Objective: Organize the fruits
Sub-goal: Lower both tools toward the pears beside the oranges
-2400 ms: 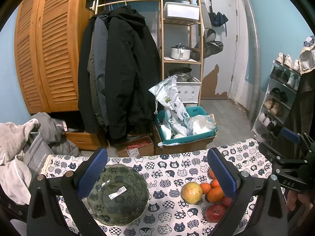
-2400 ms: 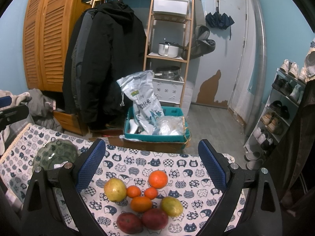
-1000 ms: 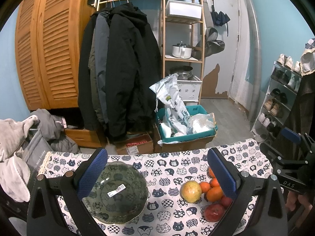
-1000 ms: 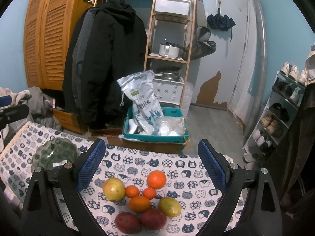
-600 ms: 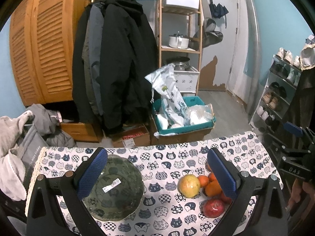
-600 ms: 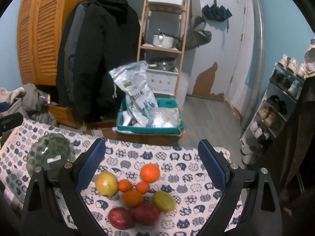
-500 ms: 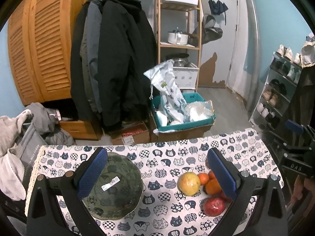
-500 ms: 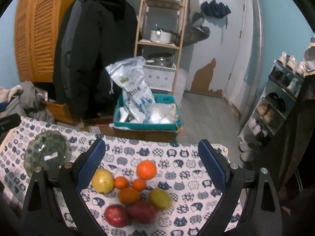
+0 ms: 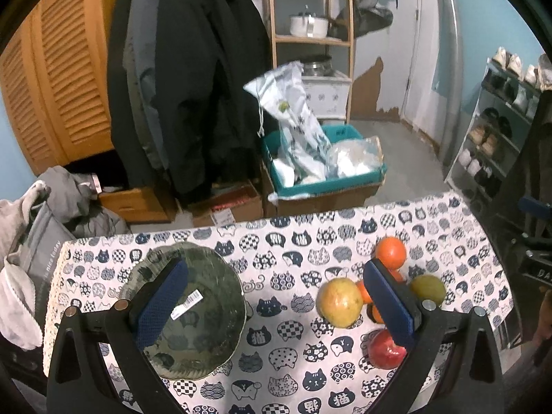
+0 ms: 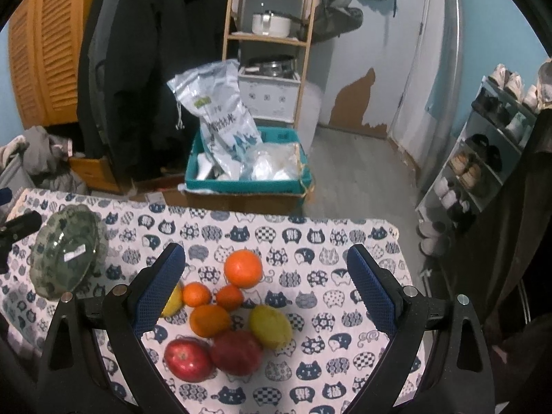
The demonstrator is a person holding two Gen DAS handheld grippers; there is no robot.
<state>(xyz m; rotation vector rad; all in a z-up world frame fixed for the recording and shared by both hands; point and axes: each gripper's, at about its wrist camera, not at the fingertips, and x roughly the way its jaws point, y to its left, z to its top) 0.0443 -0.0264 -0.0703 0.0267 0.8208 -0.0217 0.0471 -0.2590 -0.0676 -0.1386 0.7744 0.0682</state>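
A cluster of fruit lies on the cat-print tablecloth [image 10: 310, 238]: a large orange [image 10: 243, 268], small oranges [image 10: 196, 294], a yellow-green fruit [image 10: 270, 326], two red apples [image 10: 188, 360] and a big yellow fruit [image 9: 339, 302]. A green glass bowl [image 9: 207, 327] with a white sticker stands empty on the left; in the right wrist view the bowl [image 10: 63, 258] is at far left. My left gripper [image 9: 274, 305] hovers open between bowl and fruit. My right gripper [image 10: 265, 291] is open above the fruit cluster, holding nothing.
Beyond the table's far edge stand a teal crate [image 10: 246, 176] with bags, dark coats [image 9: 186, 79] on a rail, a wooden shelf [image 10: 272, 34] and a shoe rack [image 10: 483, 158] at right. Grey clothes [image 9: 27, 234] are piled at left.
Both grippers have tilted down and moved closer over the table, so bowl and fruit appear larger and higher in view. Nothing was taken hold of.
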